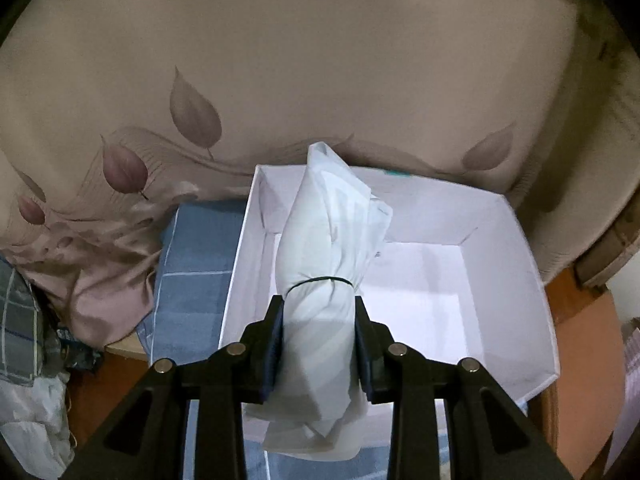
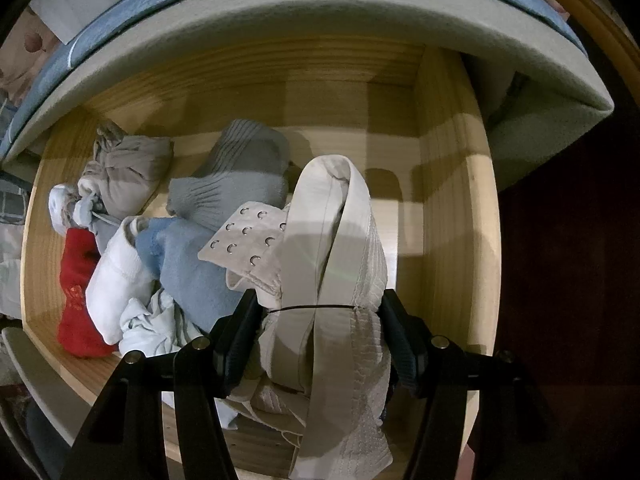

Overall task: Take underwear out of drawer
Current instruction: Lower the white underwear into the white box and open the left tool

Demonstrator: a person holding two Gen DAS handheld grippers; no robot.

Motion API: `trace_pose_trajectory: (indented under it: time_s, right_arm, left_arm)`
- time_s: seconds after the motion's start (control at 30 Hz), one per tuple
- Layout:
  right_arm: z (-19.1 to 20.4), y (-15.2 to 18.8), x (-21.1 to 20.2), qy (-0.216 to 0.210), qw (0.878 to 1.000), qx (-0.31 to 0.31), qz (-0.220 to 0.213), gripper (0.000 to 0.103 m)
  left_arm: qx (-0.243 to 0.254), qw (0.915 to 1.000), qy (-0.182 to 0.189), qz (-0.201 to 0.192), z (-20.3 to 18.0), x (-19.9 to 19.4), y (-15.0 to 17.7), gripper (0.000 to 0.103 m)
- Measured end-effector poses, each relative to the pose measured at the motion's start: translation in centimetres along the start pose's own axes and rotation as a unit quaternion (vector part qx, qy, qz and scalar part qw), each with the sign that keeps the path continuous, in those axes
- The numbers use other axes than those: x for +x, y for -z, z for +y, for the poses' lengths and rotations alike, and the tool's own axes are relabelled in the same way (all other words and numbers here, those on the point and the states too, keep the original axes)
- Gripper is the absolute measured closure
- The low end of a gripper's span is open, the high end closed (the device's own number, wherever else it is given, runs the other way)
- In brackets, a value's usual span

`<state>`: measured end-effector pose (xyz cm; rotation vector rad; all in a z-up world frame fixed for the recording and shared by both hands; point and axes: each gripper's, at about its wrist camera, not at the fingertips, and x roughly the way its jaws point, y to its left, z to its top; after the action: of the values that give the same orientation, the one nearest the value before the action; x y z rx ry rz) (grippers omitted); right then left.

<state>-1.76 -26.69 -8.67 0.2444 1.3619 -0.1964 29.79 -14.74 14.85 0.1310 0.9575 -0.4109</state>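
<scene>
My left gripper (image 1: 319, 308) is shut on a pale white rolled garment (image 1: 324, 264) tied with a dark band, held over an open white box (image 1: 500, 280) on a bed. In the right wrist view my right gripper (image 2: 320, 316) is shut on a beige bra bundle (image 2: 332, 264) with a hook-and-eye strap, also bound with a dark band. It hangs over the wooden drawer (image 2: 444, 208), which holds rolled grey (image 2: 236, 176), blue (image 2: 196, 264), white (image 2: 116, 276) and red (image 2: 76, 292) garments on its left side.
The white box sits on a blue checked sheet (image 1: 196, 264) beside a beige leaf-patterned cover (image 1: 200, 80). A mattress edge (image 2: 320, 16) overhangs the drawer's back. The drawer's right part shows bare wood. Crumpled cloth (image 1: 28, 360) lies at the left of the bed view.
</scene>
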Motion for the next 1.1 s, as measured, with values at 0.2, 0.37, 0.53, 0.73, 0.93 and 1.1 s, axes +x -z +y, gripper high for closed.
trace_pose_trajectory:
  time_s: [0.2,0.37,0.53,0.73,0.93,1.1]
  right_arm:
    - [-0.2,0.1,0.0,0.002,1.0,0.0,-0.001,0.046]
    - [-0.3,0.1,-0.1,0.001,1.0,0.001,-0.001,0.046]
    - [-0.4,0.2,-0.1,0.002,1.0,0.002,-0.001,0.046]
    - [-0.5,0.2,-0.1,0.001,1.0,0.006,-0.002,0.046]
    - [-0.7,0.2,-0.1,0.001,1.0,0.008,-0.002,0.046]
    - [-0.7,0.2,-0.1,0.002,1.0,0.007,-0.002,0.046]
  left_arm:
    - [0.003,0.9991,-0.024,0.035,0.9,3.6,1.5,0.071]
    - [0.02,0.9984,-0.036,0.039,1.5,4.0,2.8,0.071]
    - [0.038,0.9965,-0.06,0.044,1.5,3.0,4.2,0.071]
    - [0.018,0.9964,-0.066,0.049,3.2,1.6,5.9,0.071]
    - [0.008,0.9958,-0.073,0.055,3.7,0.6,7.4,0.07]
    - [0.005,0.9951,-0.078,0.062,3.4,0.4,7.7,0.066]
